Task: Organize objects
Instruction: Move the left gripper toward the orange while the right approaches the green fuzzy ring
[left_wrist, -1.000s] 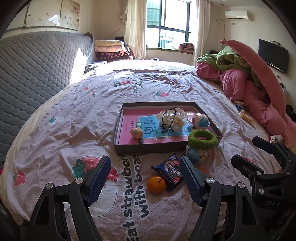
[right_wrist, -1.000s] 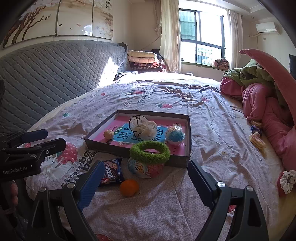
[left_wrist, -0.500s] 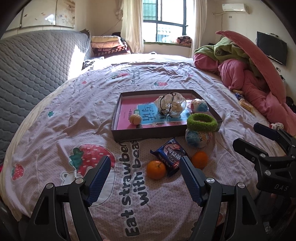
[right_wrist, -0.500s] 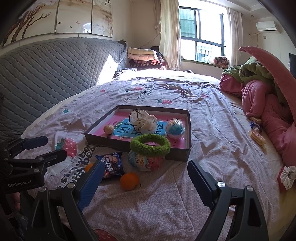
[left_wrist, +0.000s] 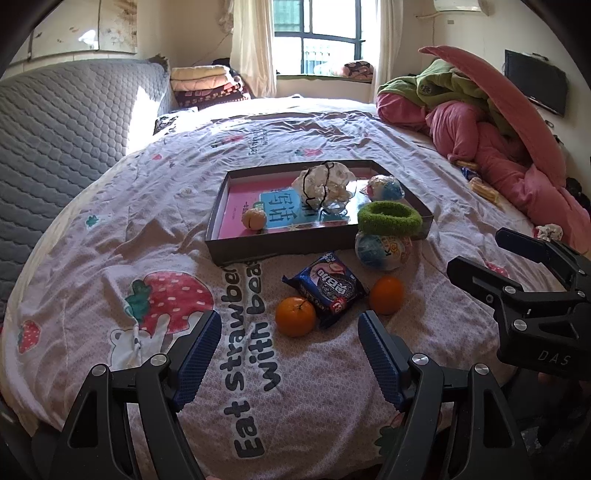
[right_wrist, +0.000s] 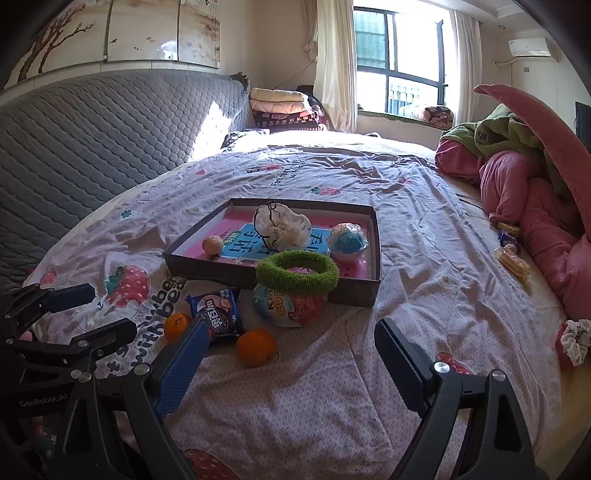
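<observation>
A dark shallow box (left_wrist: 280, 245) (right_wrist: 266, 273) lies on the bed and holds a book, a small round fruit (left_wrist: 254, 218), a clear bag (left_wrist: 325, 182) and a wrapped ball (left_wrist: 384, 188). In front of it lie two oranges (left_wrist: 295, 316) (left_wrist: 386, 295), a blue snack packet (left_wrist: 327, 286) and a ball-shaped package (left_wrist: 382, 249) with a green ring (left_wrist: 389, 218) on top. My left gripper (left_wrist: 290, 345) is open and empty, just short of the near orange. My right gripper (right_wrist: 291, 363) is open and empty, near the other orange (right_wrist: 256, 348).
A grey quilted headboard (left_wrist: 55, 122) runs along the left. Pink and green bedding (left_wrist: 498, 122) is heaped at the right, with snack packets (right_wrist: 511, 256) and a scrunchie (right_wrist: 576, 341) beside it. Folded blankets (left_wrist: 207, 83) sit at the far end under the window.
Both grippers have drawn back and up from the objects, so the box, packet and oranges now sit farther ahead. Both stay open. Nothing on the bed has moved.
</observation>
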